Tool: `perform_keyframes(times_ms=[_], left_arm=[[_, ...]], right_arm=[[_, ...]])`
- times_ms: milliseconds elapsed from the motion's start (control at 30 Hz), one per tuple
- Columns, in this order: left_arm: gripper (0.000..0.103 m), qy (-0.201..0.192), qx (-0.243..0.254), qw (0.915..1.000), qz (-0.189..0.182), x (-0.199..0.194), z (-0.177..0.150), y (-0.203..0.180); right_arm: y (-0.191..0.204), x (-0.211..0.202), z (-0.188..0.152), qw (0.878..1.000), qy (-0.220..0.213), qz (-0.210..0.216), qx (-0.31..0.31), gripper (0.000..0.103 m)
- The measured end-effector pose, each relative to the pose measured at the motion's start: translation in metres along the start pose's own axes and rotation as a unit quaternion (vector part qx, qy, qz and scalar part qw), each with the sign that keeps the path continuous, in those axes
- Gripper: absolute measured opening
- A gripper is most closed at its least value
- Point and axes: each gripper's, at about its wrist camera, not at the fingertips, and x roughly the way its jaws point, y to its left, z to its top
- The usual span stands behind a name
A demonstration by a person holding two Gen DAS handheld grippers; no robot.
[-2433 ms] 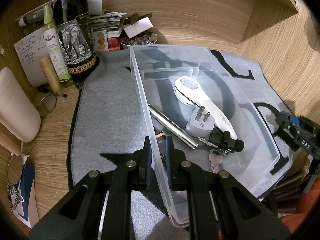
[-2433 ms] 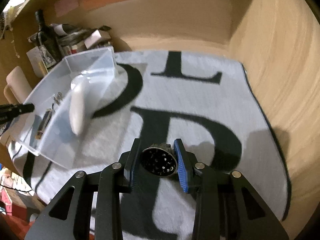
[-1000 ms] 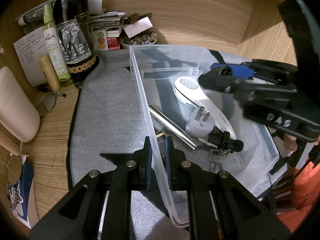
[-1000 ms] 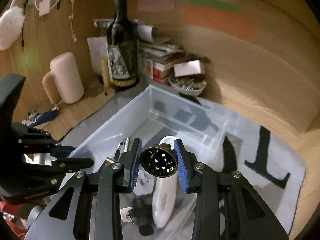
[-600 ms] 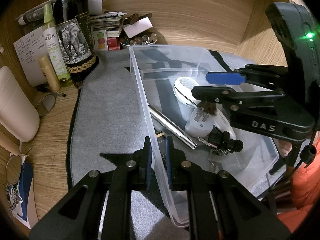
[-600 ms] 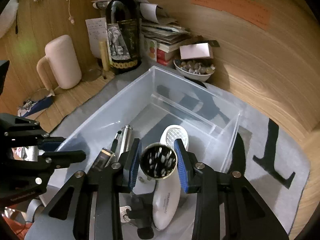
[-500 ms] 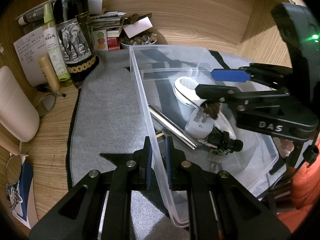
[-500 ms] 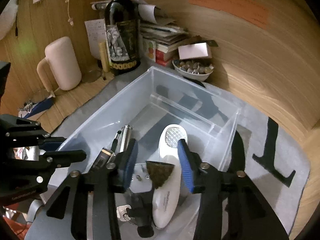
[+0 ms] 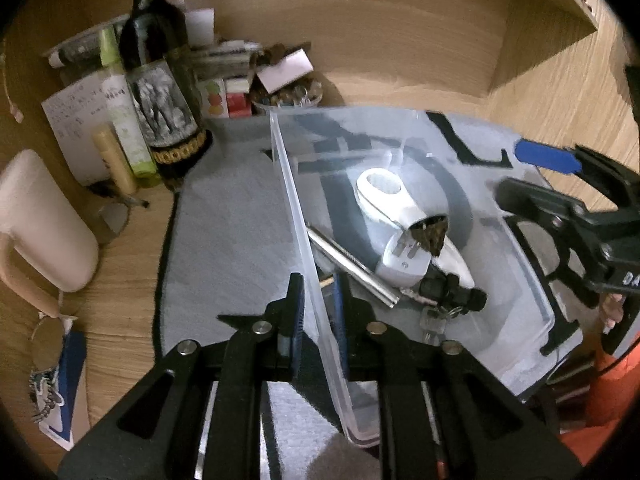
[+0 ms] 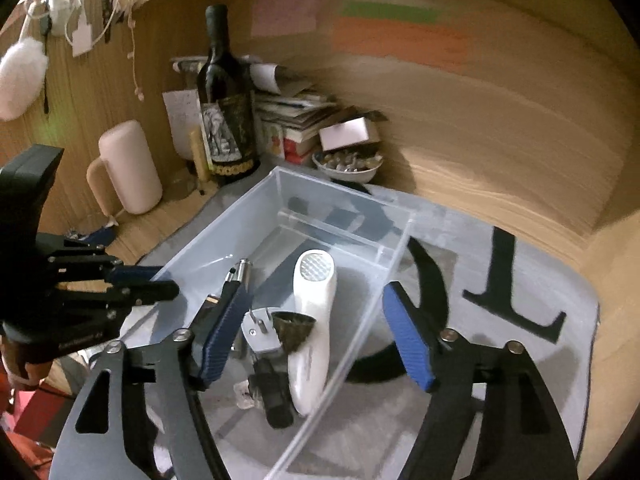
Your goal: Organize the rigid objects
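A clear plastic bin (image 9: 294,200) (image 10: 260,220) stands on the grey mat. In it lie a white handheld device (image 9: 392,200) (image 10: 314,312), a plug adapter (image 9: 404,258) (image 10: 260,336), a metal pen (image 9: 352,268), keys (image 9: 434,316) and a dark round grinder (image 9: 432,236) (image 10: 294,330) resting against the device. My left gripper (image 9: 318,312) is shut on the bin's near wall. My right gripper (image 10: 316,328) (image 9: 532,176) is open and empty, above the bin's right side.
A wine bottle (image 9: 160,92) (image 10: 224,108), green tube (image 9: 124,112), books and a bowl of small items (image 10: 348,164) stand at the back. A pale mug (image 9: 40,220) (image 10: 128,168) is left. Wooden walls enclose the back and right. The mat (image 10: 520,280) extends right.
My right gripper carried the grinder from the mat over the bin, opened and let it go. The grinder now lies in the bin; the gripper has drawn back. Left unchanged.
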Motion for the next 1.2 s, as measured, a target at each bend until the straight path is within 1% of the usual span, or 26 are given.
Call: perform_keyframes(times_ms=[33,100,133,167,267,333,400,467,500,533,567,633,733,833,967,1033,1200], left_arm=[[0.022,-0.007,0.000,1.0000,0.003,-0.004,0.001,-0.001],[0.023,-0.028,0.002,0.9996,0.007,-0.016,0.003,-0.004],[0.024,-0.038,0.003,0.9992,0.007,-0.022,0.004,-0.006],[0.026,-0.050,0.004,0.9987,0.006,-0.028,0.005,-0.008],[0.037,-0.091,0.012,0.9958,0.008,-0.047,0.005,-0.019],[0.049,-0.121,0.018,0.9924,0.014,-0.059,0.003,-0.028],[0.056,-0.147,0.020,0.9888,0.014,-0.070,0.000,-0.035],[0.063,-0.167,0.021,0.9856,0.013,-0.078,-0.003,-0.042],[0.068,-0.177,0.021,0.9839,0.011,-0.082,-0.005,-0.045],[0.072,-0.187,0.020,0.9822,0.011,-0.086,-0.007,-0.048],[0.074,-0.196,0.018,0.9804,0.010,-0.088,-0.009,-0.050],[0.084,-0.218,0.014,0.9759,0.009,-0.096,-0.014,-0.055],[0.095,-0.248,0.007,0.9686,0.009,-0.105,-0.021,-0.060],[0.101,-0.272,-0.002,0.9623,0.002,-0.112,-0.026,-0.063],[0.102,-0.287,-0.004,0.9580,0.001,-0.115,-0.030,-0.068],[0.102,-0.289,-0.005,0.9572,0.002,-0.115,-0.032,-0.070],[0.102,-0.285,-0.010,0.9584,-0.005,-0.111,-0.035,-0.072]], right_arm=[[0.000,-0.005,-0.002,1.000,-0.006,-0.003,0.002,0.073],[-0.002,-0.017,-0.005,1.000,-0.019,-0.008,0.007,0.074],[-0.002,-0.022,-0.006,1.000,-0.024,-0.010,0.011,0.076],[-0.004,-0.030,-0.008,0.999,-0.034,-0.014,0.015,0.082],[-0.006,-0.047,-0.013,0.998,-0.057,-0.025,0.024,0.085],[-0.009,-0.059,-0.016,0.997,-0.070,-0.031,0.032,0.085],[-0.009,-0.070,-0.020,0.995,-0.082,-0.038,0.039,0.087],[-0.009,-0.080,-0.025,0.994,-0.095,-0.045,0.043,0.094],[-0.008,-0.085,-0.027,0.992,-0.103,-0.050,0.045,0.096],[-0.008,-0.091,-0.030,0.991,-0.114,-0.058,0.048,0.101],[-0.007,-0.095,-0.032,0.989,-0.121,-0.063,0.049,0.103],[-0.005,-0.104,-0.036,0.987,-0.137,-0.076,0.048,0.103],[-0.001,-0.113,-0.043,0.984,-0.152,-0.085,0.045,0.103],[0.003,-0.120,-0.048,0.981,-0.165,-0.094,0.041,0.103],[0.004,-0.122,-0.056,0.979,-0.173,-0.099,0.048,0.103],[0.004,-0.122,-0.060,0.978,-0.176,-0.097,0.053,0.103],[-0.001,-0.124,-0.067,0.976,-0.183,-0.093,0.070,0.103]])
